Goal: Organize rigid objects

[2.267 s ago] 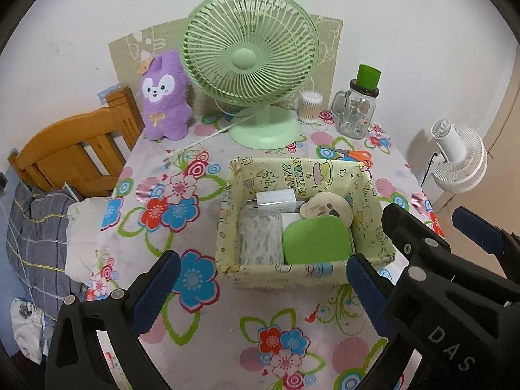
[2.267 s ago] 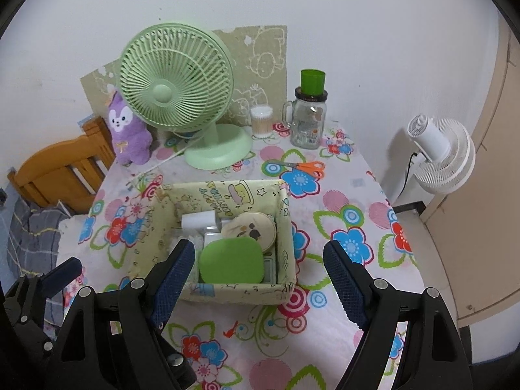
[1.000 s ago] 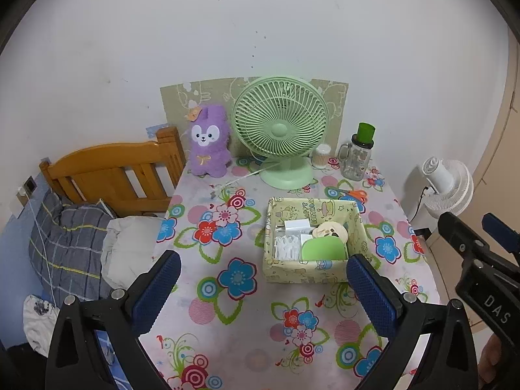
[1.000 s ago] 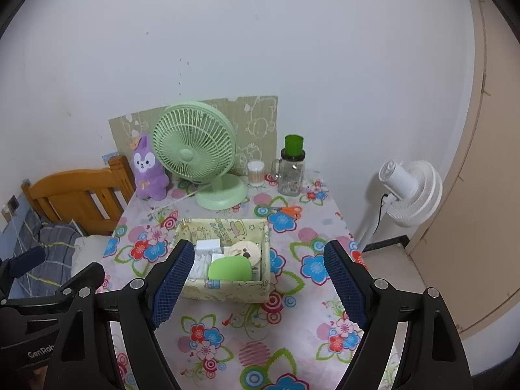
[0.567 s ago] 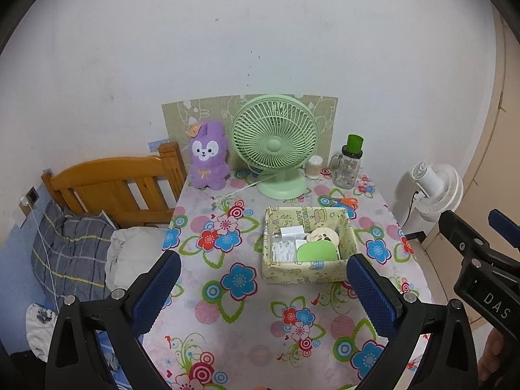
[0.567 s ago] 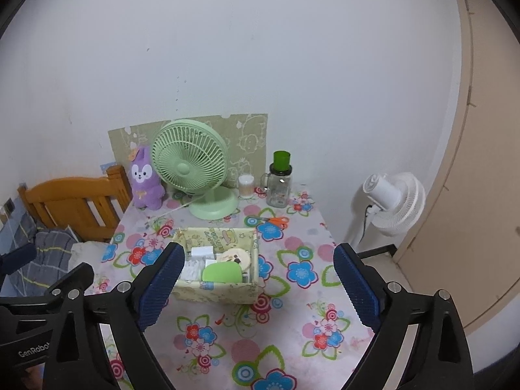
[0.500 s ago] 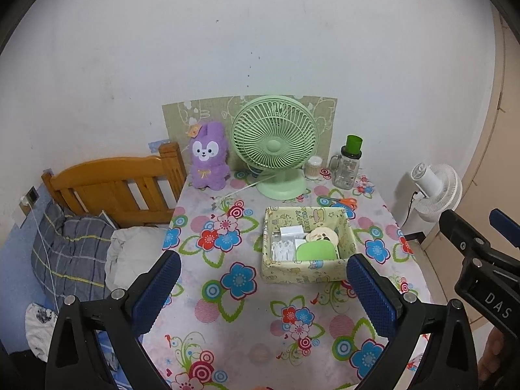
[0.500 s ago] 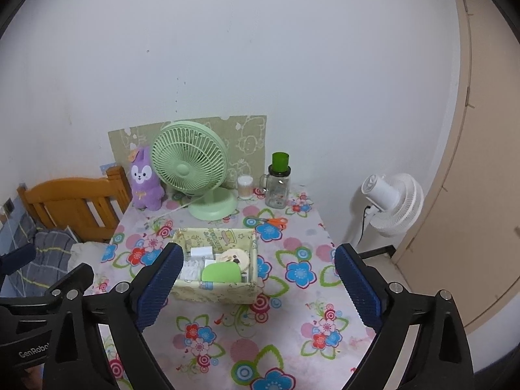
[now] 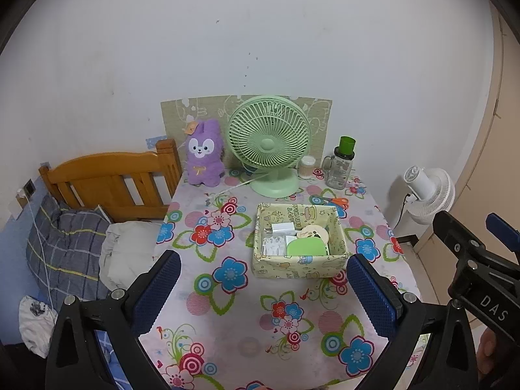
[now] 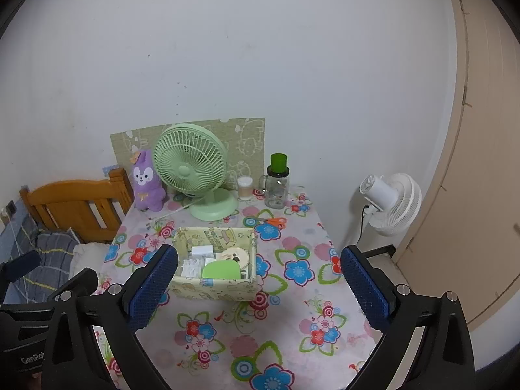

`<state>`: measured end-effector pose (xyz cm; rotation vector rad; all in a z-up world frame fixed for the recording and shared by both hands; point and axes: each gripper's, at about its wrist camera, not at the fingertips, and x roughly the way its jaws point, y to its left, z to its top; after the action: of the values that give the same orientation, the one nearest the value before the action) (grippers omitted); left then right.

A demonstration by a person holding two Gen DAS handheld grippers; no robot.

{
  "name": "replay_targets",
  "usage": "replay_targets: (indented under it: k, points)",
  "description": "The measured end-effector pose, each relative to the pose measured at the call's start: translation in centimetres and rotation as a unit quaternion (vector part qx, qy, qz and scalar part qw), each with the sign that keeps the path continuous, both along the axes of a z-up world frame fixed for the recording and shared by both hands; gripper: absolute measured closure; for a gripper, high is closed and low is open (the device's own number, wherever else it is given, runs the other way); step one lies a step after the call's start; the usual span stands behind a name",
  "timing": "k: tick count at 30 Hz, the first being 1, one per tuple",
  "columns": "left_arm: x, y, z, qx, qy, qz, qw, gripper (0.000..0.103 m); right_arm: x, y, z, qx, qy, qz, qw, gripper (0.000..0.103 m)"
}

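Note:
A yellow patterned fabric box (image 9: 299,268) (image 10: 214,287) sits mid-table on the floral tablecloth (image 9: 227,321). It holds a green lid-like piece (image 9: 306,247), a round cream compact (image 9: 313,232), a white charger (image 9: 282,227) and a white coiled cable (image 9: 273,245). My left gripper (image 9: 263,289) is open and empty, held high above the table's near side. My right gripper (image 10: 258,282) is open and empty, also well back from the box. The right gripper's body (image 9: 477,266) shows at the right of the left wrist view.
At the back stand a green desk fan (image 9: 269,143), a purple plush (image 9: 203,152), a cotton-swab jar (image 9: 307,165) and a glass jar with green lid (image 9: 339,165). Orange scissors (image 9: 334,200) lie behind the box. A wooden bed (image 9: 107,182) is left, a white floor fan (image 9: 427,191) right.
Both grippers have pulled back and up from the box, so the whole table now shows. Both stay open and empty; in the last half second little has moved.

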<state>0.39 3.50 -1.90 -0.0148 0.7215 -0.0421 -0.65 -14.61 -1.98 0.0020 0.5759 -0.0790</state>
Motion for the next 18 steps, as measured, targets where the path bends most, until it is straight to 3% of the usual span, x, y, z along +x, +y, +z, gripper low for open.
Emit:
replay_targets:
  k: [18]
  points:
    - [-0.10, 0.23, 0.30, -0.003, -0.001, 0.010, 0.9999, 0.000, -0.31, -0.12, 0.13, -0.002, -0.001, -0.005, 1.000, 0.002]
